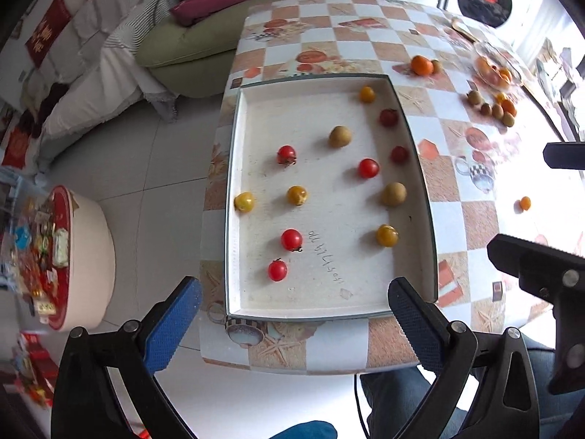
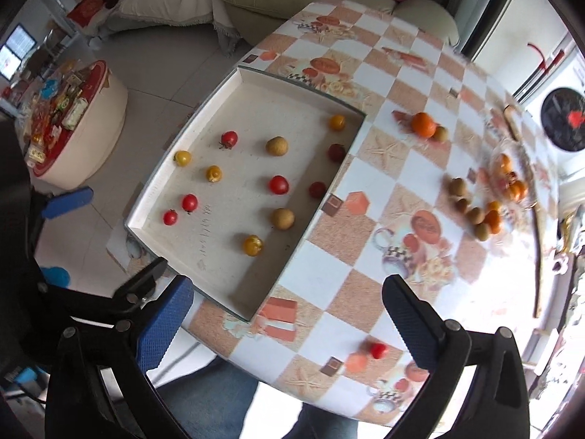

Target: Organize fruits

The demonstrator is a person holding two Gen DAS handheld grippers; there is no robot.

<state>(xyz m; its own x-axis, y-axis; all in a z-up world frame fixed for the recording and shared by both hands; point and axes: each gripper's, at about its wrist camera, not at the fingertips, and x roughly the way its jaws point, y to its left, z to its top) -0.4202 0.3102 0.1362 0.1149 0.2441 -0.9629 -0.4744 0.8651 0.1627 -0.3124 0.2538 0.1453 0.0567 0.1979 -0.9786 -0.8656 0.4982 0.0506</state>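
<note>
A shallow white tray lies on the checkered table and holds several red cherry tomatoes, yellow tomatoes and brown longans. More fruit lies outside it: an orange, a longan cluster, one small orange fruit and a red tomato near the table's front edge. My left gripper is open and empty above the tray's near rim. My right gripper is open and empty above the table's front edge.
A glass bowl of oranges stands at the far right. A green sofa is behind the table. A round stool with snacks stands on the floor left. The right gripper's body shows in the left view.
</note>
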